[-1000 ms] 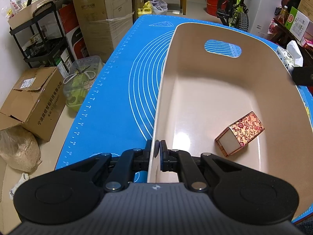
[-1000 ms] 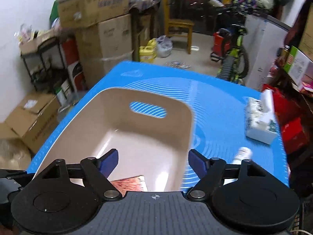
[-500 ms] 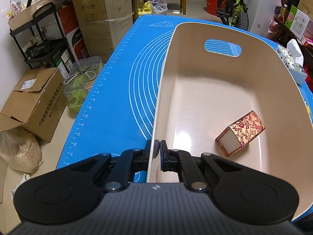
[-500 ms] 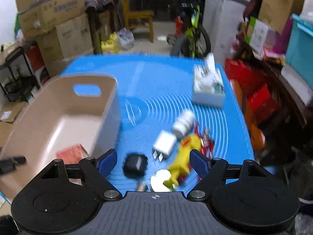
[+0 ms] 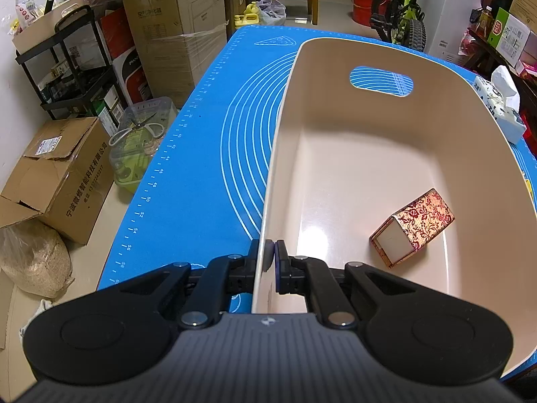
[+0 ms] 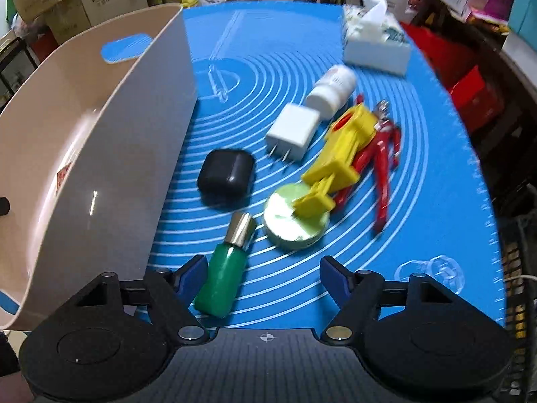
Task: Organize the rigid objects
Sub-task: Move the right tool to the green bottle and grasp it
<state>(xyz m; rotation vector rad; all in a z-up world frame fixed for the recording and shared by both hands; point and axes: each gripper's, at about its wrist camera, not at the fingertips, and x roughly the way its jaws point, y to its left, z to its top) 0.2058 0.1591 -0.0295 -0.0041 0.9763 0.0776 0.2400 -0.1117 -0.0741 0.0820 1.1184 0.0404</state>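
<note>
My left gripper (image 5: 270, 262) is shut on the near left rim of the beige bin (image 5: 278, 154). A red floral box (image 5: 414, 226) lies inside the bin. My right gripper (image 6: 263, 268) is open and empty above the blue mat (image 6: 419, 235), right of the bin (image 6: 100, 141). Just ahead of it lie a green bottle with a silver cap (image 6: 225, 268), a black case (image 6: 225, 178), a round green tin (image 6: 292, 223), a white charger (image 6: 293, 132), a white pill bottle (image 6: 332, 90), a yellow toy (image 6: 339, 161) and a red figure (image 6: 382, 164).
A tissue box (image 6: 376, 43) stands at the far right of the mat, also seen in the left wrist view (image 5: 500, 107). Cardboard boxes (image 5: 57, 178), a black shelf rack (image 5: 67, 74) and a clear plastic container (image 5: 141, 141) sit on the floor left of the table.
My right gripper has swung from over the bin to the right and down, close to the loose objects on the mat. The left gripper has held still on the bin rim.
</note>
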